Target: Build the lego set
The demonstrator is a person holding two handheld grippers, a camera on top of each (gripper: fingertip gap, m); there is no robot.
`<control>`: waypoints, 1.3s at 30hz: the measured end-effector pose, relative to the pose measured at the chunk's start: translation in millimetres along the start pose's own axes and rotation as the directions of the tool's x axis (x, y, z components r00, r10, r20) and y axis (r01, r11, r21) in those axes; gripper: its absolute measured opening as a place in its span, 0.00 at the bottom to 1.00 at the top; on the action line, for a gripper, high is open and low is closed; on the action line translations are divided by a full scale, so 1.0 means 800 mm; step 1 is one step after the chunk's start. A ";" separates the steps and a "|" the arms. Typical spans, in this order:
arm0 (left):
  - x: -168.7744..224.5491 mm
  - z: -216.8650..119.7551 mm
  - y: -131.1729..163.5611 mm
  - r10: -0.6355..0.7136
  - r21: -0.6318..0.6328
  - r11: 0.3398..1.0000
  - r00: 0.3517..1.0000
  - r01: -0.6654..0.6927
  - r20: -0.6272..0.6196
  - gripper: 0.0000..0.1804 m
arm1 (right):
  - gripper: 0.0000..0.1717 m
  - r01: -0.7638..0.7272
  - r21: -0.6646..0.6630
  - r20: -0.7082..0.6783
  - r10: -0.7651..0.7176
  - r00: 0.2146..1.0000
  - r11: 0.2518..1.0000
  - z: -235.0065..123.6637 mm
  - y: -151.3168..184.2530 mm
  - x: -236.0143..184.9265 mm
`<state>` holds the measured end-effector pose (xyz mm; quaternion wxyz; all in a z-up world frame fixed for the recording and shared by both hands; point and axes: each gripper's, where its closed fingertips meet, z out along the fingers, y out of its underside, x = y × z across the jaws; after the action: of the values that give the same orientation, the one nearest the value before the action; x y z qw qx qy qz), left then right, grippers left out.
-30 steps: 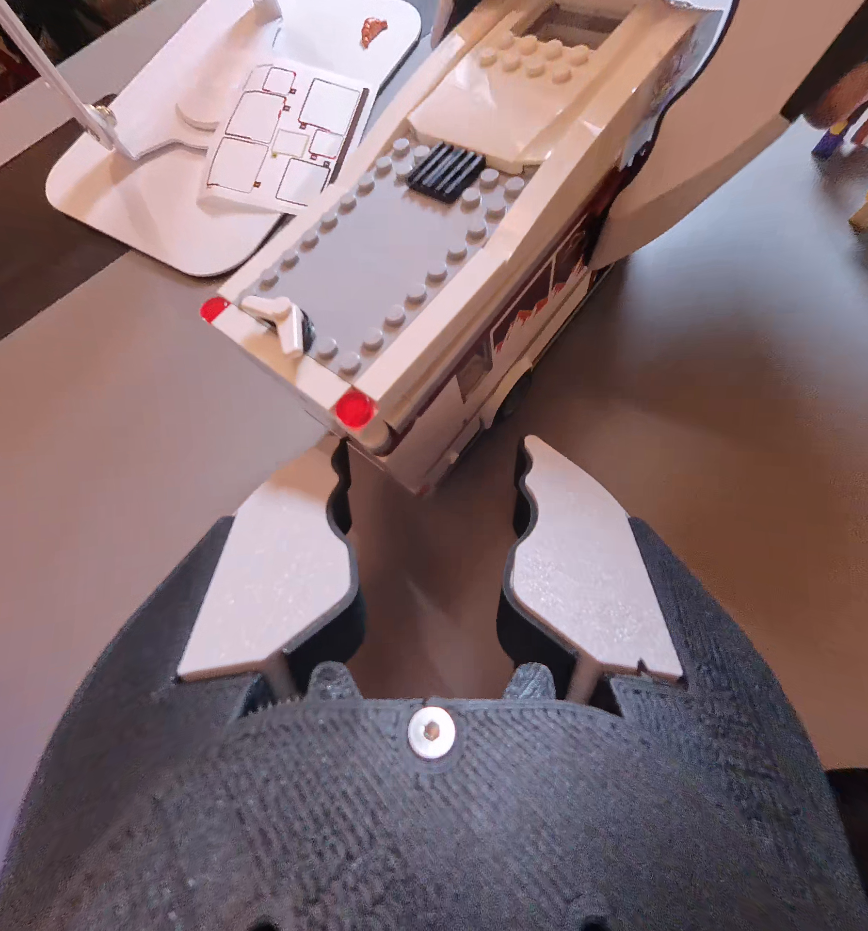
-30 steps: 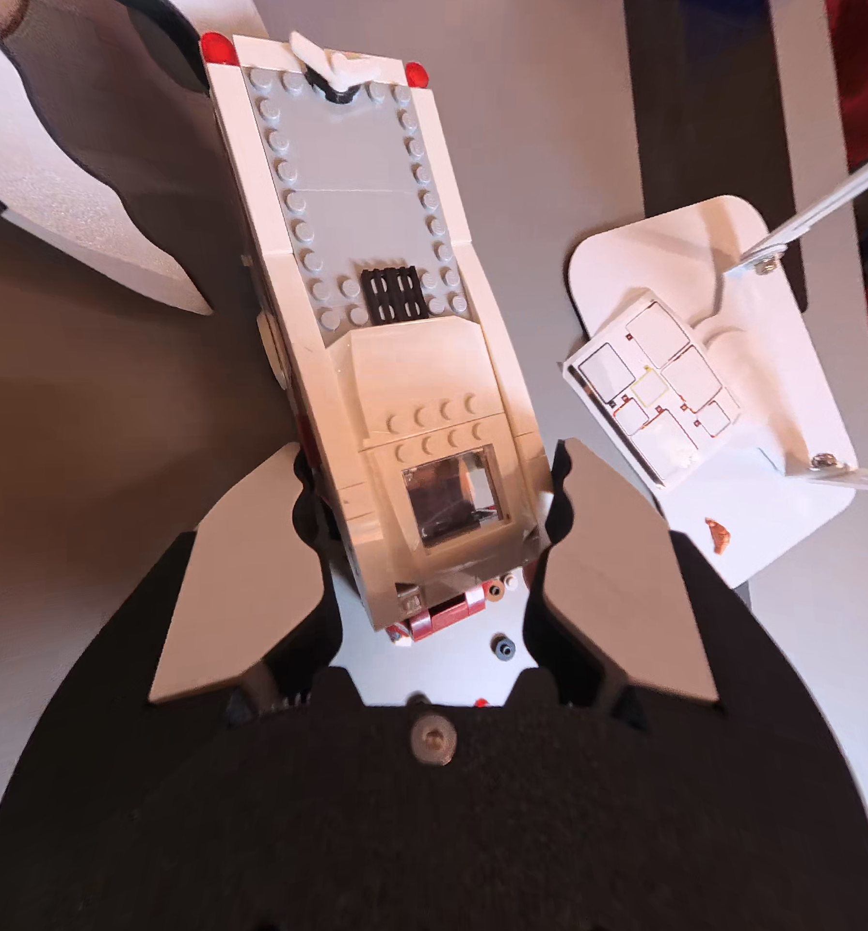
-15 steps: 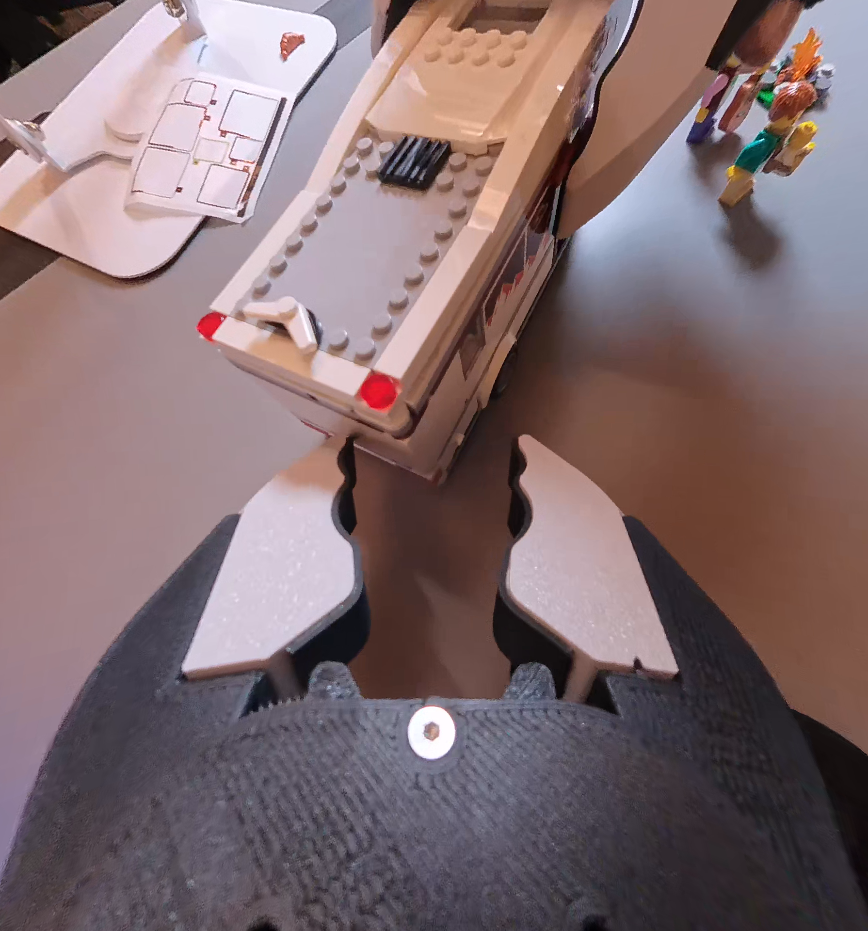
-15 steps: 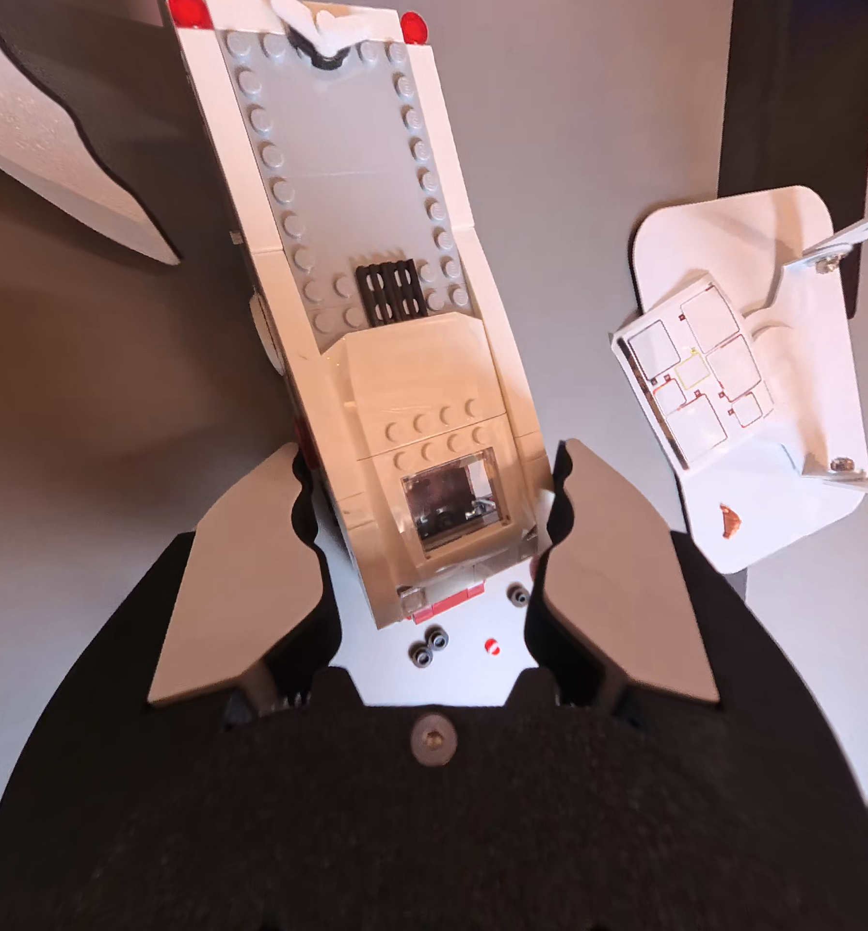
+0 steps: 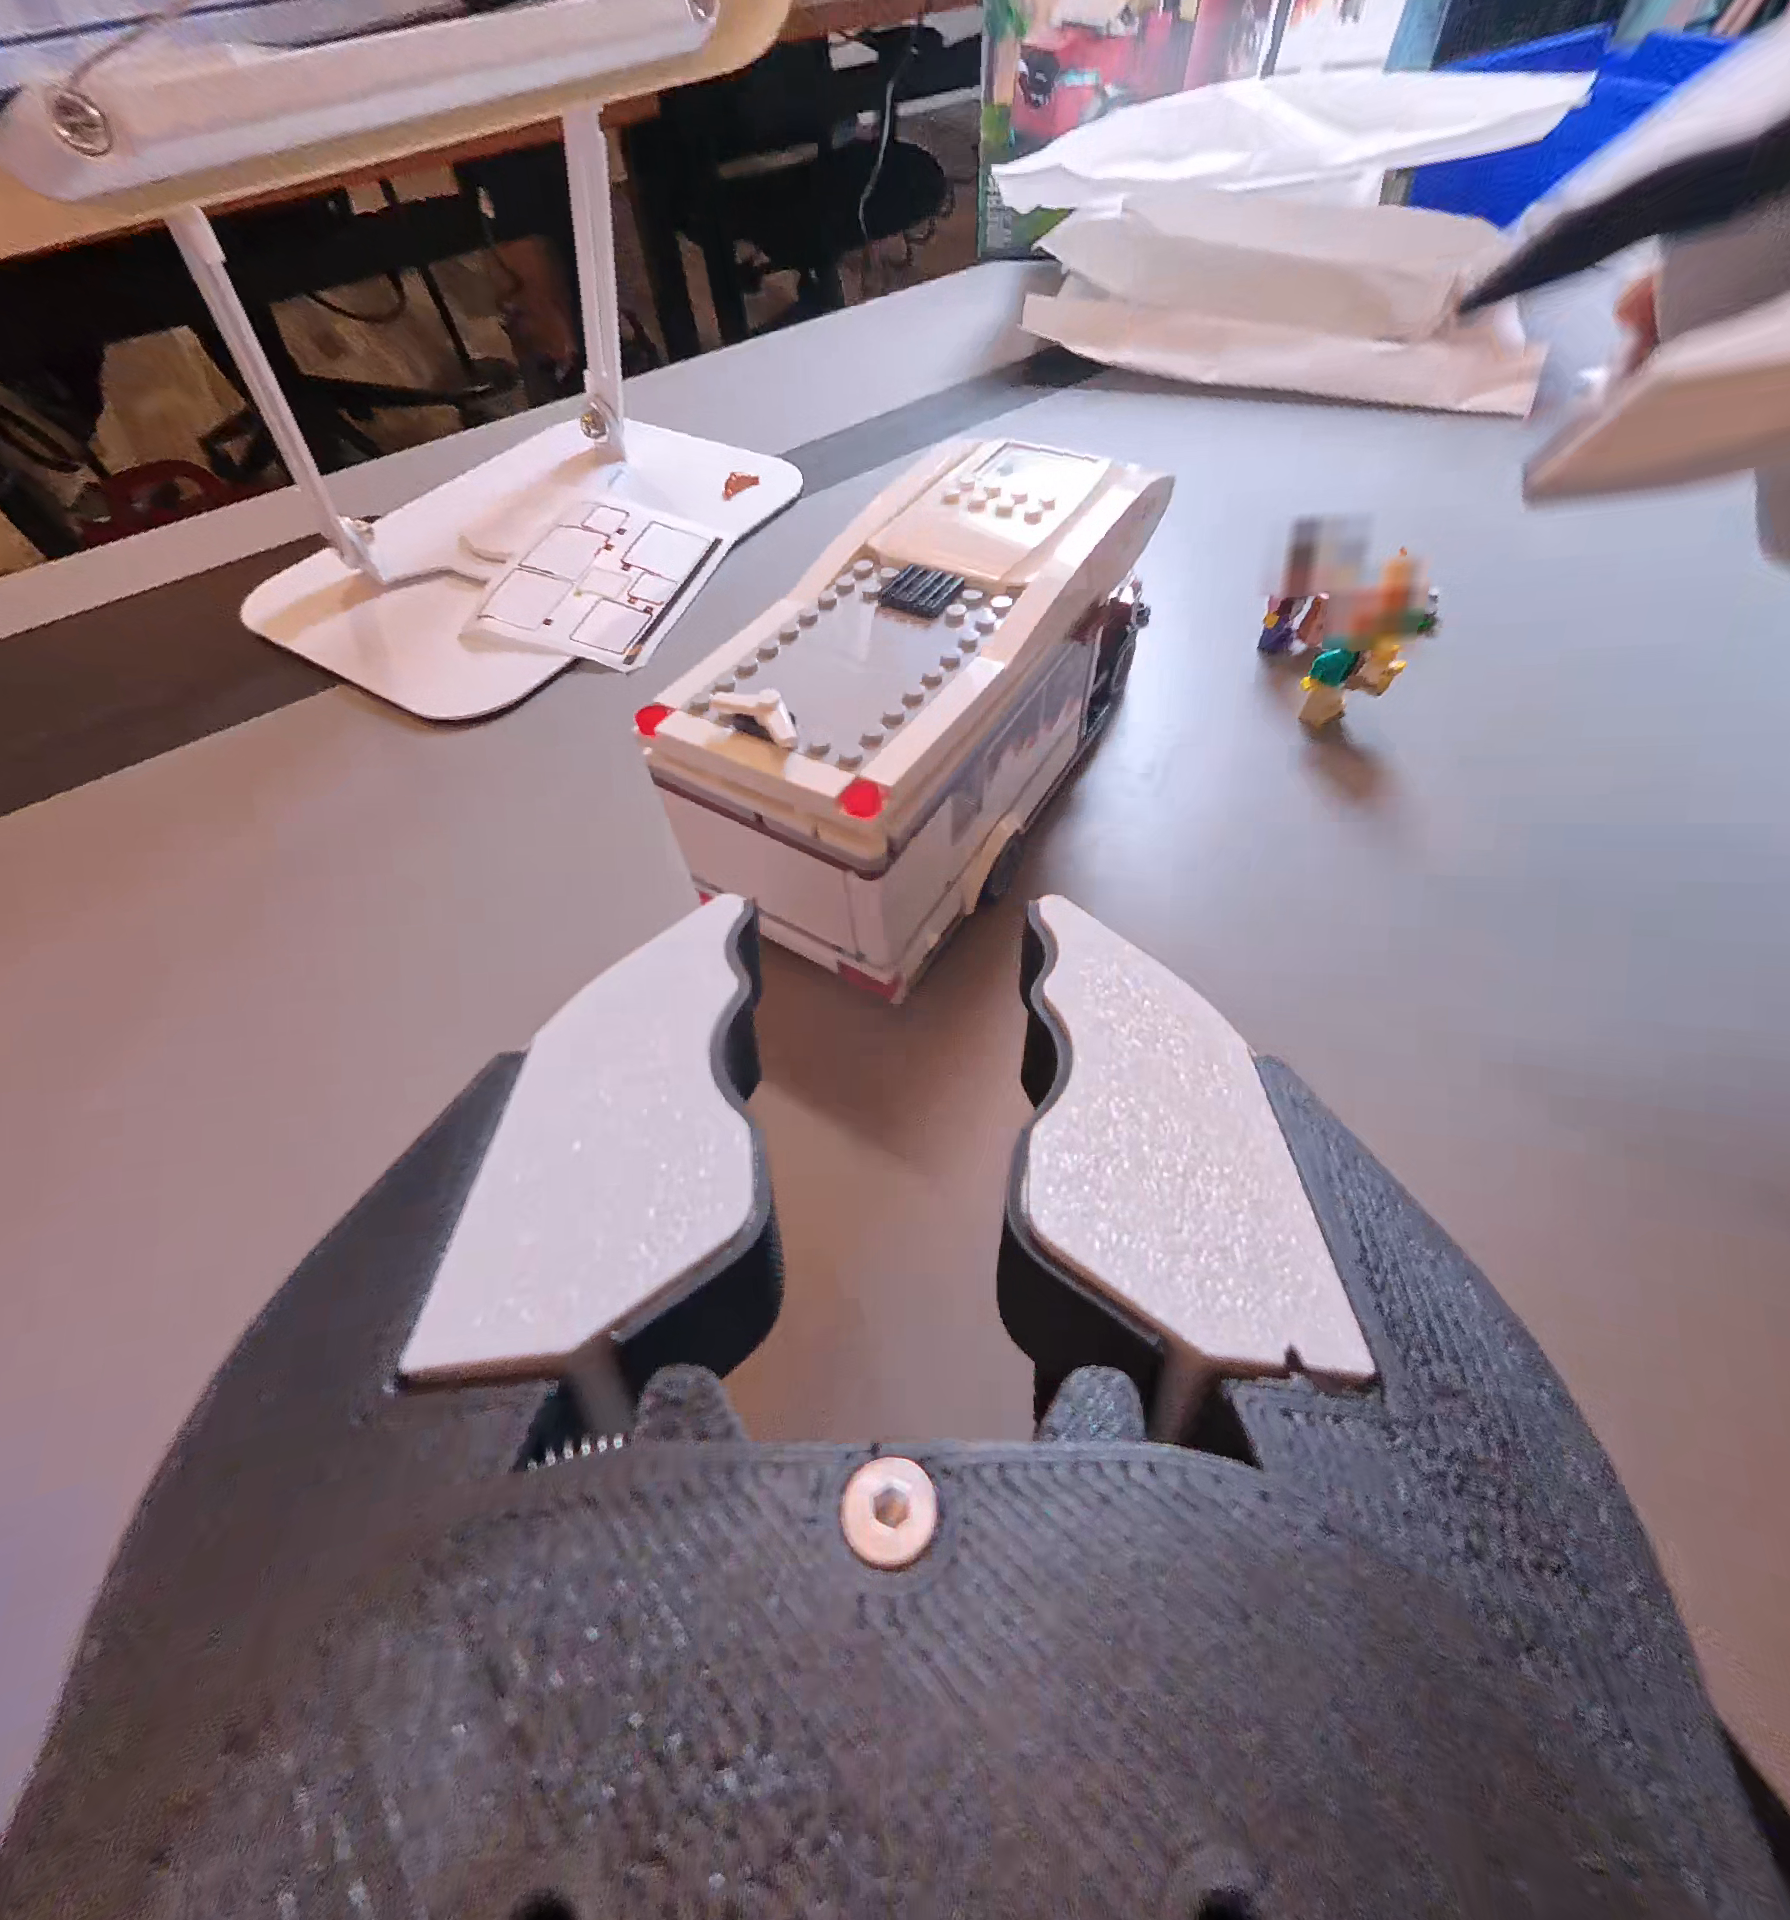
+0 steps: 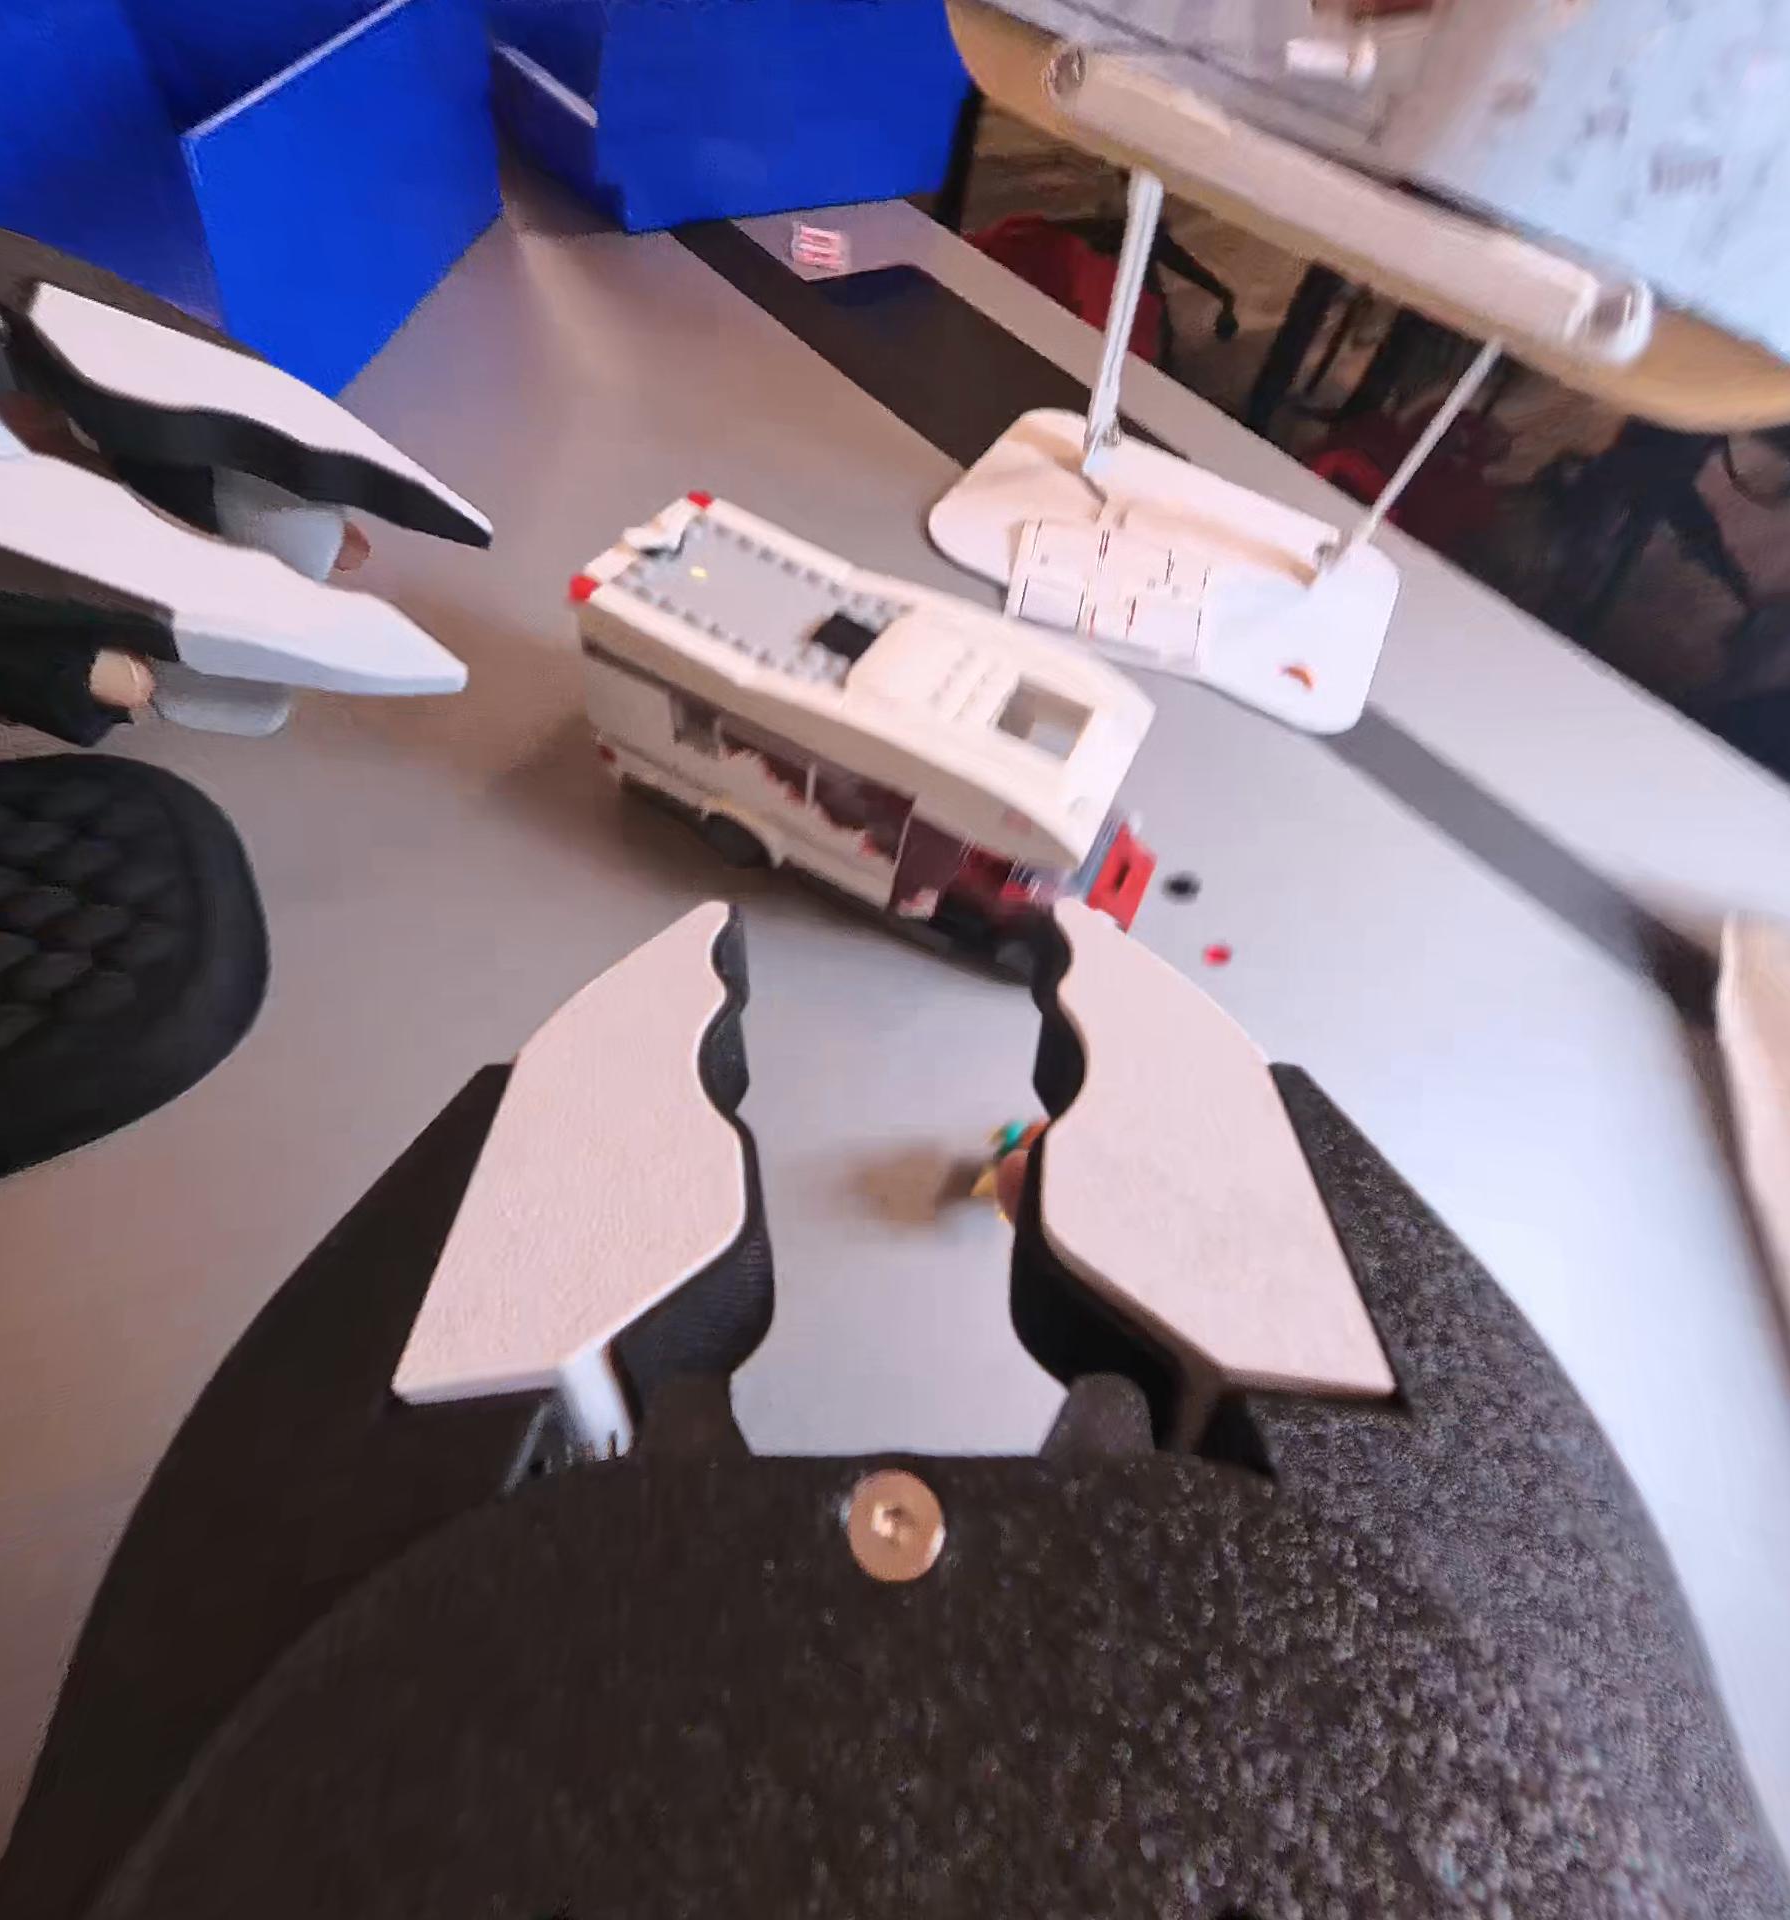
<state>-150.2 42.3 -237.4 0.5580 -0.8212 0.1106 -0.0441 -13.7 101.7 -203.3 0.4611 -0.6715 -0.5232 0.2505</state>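
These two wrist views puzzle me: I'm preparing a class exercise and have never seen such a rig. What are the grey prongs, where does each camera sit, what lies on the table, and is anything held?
Each picture comes from a camera on a hand-held gripper, looking along its two grey fingers. A person holds one in each hand. The left hand-held gripper and the right hand-held gripper are both open and hold nothing. On the grey table stands a white brick-built camper van, with small toy figures and a white stand base nearby.
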 end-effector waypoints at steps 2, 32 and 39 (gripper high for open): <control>0.012 -0.012 0.002 -0.034 0.010 0.999 0.999 0.033 0.029 0.26 | 0.28 -0.047 -0.016 -0.046 0.046 0.998 0.999 -0.012 0.031 -0.017; 0.055 -0.011 0.069 -0.073 -0.218 0.967 0.961 0.134 0.266 0.33 | 0.29 -0.169 -0.076 -0.247 0.145 0.958 0.983 -0.006 0.087 -0.036; 0.058 -0.012 0.067 -0.089 -0.202 0.969 0.967 0.139 0.239 0.34 | 0.30 -0.168 -0.120 -0.365 0.114 0.924 0.978 -0.039 0.107 0.021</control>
<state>-113.8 4.0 -285.8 0.4703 -0.8819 0.0022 0.0307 57.8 103.5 -261.8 0.4774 -0.7743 -0.3984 0.1176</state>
